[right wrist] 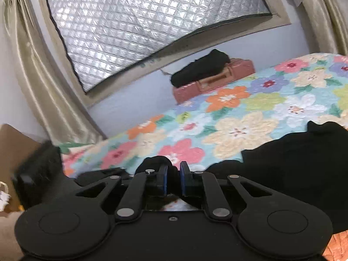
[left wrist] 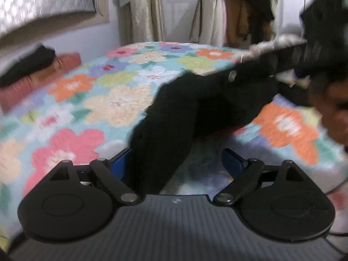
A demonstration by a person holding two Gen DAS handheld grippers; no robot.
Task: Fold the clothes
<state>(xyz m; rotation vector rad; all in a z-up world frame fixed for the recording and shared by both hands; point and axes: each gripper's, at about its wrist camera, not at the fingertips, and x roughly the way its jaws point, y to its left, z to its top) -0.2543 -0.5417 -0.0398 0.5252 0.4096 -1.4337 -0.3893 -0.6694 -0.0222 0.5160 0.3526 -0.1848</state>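
A black garment is lifted off the floral bedspread. It stretches from my left gripper up to the right, where the other gripper holds its far end. My left gripper's blue fingers stand wide apart, and the cloth hangs against the left one. In the right wrist view my right gripper is shut on a bunched fold of the black garment. More of the black cloth lies on the bedspread to the right.
A stack of folded clothes, black on rust red, sits at the bed's far edge by the wall. A foil-covered window and beige curtains are behind. Hanging clothes stand beyond the bed.
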